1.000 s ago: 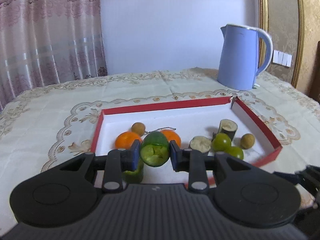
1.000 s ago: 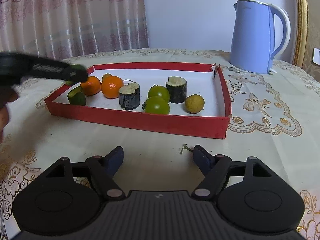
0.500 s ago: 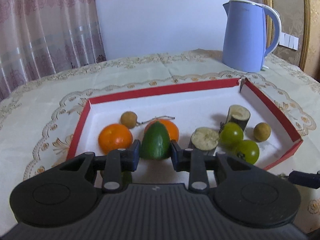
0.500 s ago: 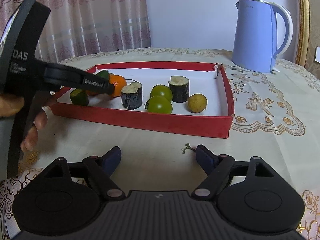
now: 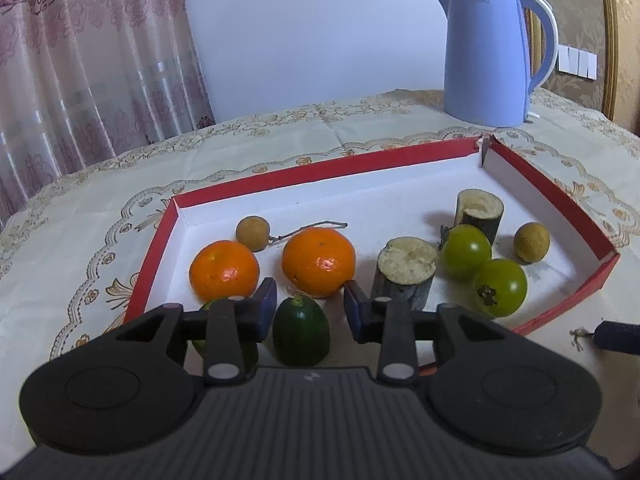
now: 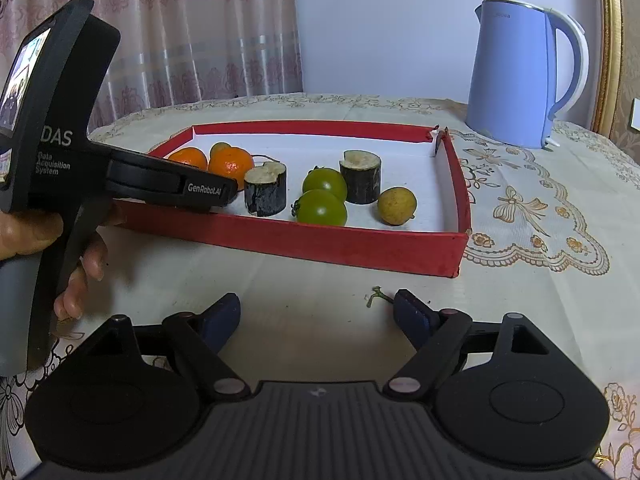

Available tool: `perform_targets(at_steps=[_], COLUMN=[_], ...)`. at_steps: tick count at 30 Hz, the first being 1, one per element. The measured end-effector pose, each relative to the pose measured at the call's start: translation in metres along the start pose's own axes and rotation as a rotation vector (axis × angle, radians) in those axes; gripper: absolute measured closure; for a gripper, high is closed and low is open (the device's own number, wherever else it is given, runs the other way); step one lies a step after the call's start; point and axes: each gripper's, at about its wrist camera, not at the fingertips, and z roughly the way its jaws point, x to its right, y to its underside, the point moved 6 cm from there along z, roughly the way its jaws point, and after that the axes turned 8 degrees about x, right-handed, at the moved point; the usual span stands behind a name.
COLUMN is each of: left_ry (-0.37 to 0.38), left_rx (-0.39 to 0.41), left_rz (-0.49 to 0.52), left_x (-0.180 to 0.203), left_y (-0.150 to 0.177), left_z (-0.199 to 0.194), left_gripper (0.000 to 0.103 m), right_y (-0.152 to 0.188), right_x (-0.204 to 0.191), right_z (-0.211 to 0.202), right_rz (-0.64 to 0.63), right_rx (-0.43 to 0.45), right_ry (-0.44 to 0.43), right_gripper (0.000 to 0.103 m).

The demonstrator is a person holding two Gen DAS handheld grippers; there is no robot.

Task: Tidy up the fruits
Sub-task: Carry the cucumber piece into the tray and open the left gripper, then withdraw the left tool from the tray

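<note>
Soft, even daylight fills both wrist views, apparently filtering through the sheer patterned pink curtain [image 5: 92, 60] up and to the left of each gripper. Small white glints sit on the two glossy orange tangerines [image 5: 272, 266] just ahead of the left gripper [image 5: 310, 306], and on the round green tomatoes [image 6: 324, 198] well ahead of the right gripper [image 6: 316, 312]. Shadows inside the red-walled white tray [image 5: 360, 160] are faint and short. Focus is crisp at centre; fisheye bending curves the pale blue plastic kettle [image 6: 520, 76] and the gilt frame at far right, with dark vignetting in the corners.
</note>
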Motion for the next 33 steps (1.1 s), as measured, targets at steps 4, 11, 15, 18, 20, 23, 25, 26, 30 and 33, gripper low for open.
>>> perform_targets(at_steps=[4, 11, 15, 18, 20, 23, 25, 26, 30, 33], left_ry=[-0.013, -0.025, -0.027, -0.023, -0.025, -0.025, -0.026, -0.025, -0.031, -0.040], left_rx=[0.006, 0.011, 0.012, 0.012, 0.013, 0.013, 0.014, 0.015, 0.027, 0.039], left_rz=[0.014, 0.008, 0.007, 0.002, 0.001, -0.001, -0.006, -0.008, -0.021, -0.036], left_x=[0.004, 0.001, 0.001, 0.000, 0.000, 0.000, -0.001, -0.001, -0.007, -0.014], left_y=[0.000, 0.000, 0.000, 0.000, 0.000, 0.001, 0.001, 0.001, 0.002, 0.003], left_z=[-0.002, -0.005, -0.007, -0.008, -0.008, -0.009, -0.010, -0.011, -0.020, -0.031], left_gripper=[0.048, 0.045, 0.043, 0.042, 0.042, 0.042, 0.042, 0.041, 0.040, 0.036], right_y=[0.000, 0.000, 0.000, 0.000, 0.000, 0.000, 0.001, 0.001, 0.001, 0.001], right_x=[0.000, -0.001, -0.001, -0.001, -0.001, -0.002, -0.002, -0.002, -0.003, 0.003], right_z=[0.001, 0.002, 0.002, 0.002, 0.002, 0.002, 0.002, 0.002, 0.002, 0.002], right_rz=[-0.003, -0.016, -0.020, -0.019, -0.019, -0.021, -0.022, -0.023, -0.028, -0.005], right_rx=[-0.001, -0.005, -0.006, -0.006, -0.006, -0.007, -0.007, -0.007, -0.008, -0.006], right_ry=[0.001, 0.008, 0.008, 0.008, 0.008, 0.009, 0.010, 0.011, 0.019, 0.053], right_gripper=[0.019, 0.019, 0.018, 0.018, 0.017, 0.017, 0.017, 0.017, 0.010, 0.006])
